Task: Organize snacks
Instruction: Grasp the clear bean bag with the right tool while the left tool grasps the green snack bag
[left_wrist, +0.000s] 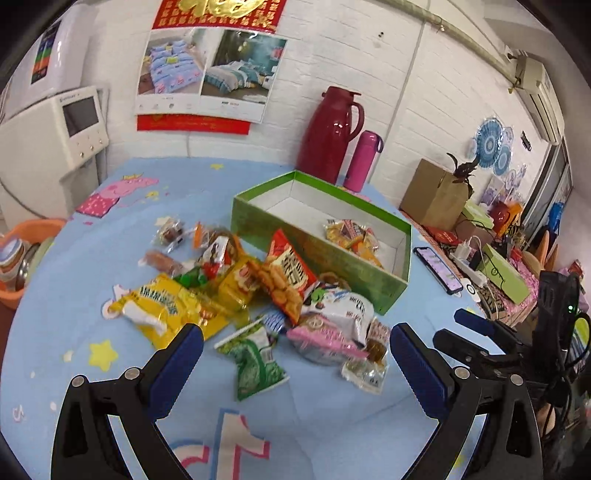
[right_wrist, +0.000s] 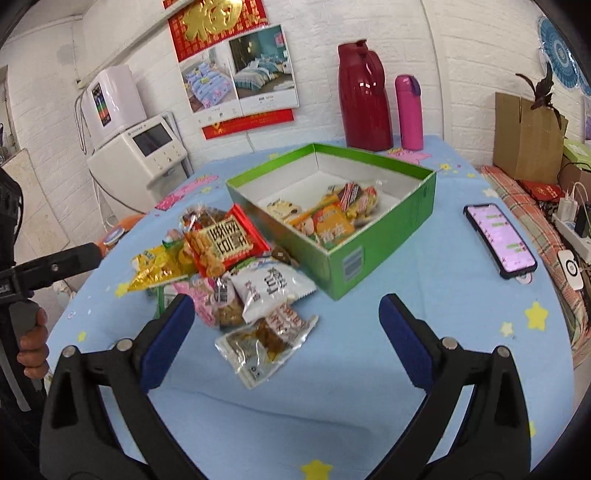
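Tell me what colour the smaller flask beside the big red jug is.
Pink, with a purplish lid: the smaller flask shows best in the right wrist view.

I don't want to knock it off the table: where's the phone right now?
The phone lies screen-up on the blue tablecloth, to the right of the green box in both views, near the table's right edge and apart from the snack pile.

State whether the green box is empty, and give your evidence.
Not empty: the open green box already holds several snack packets at one end; the rest of its white floor shows bare.

We see a heap of snack packets (right_wrist: 236, 266) lying just beside an open green box (right_wrist: 369, 251) holding several more.
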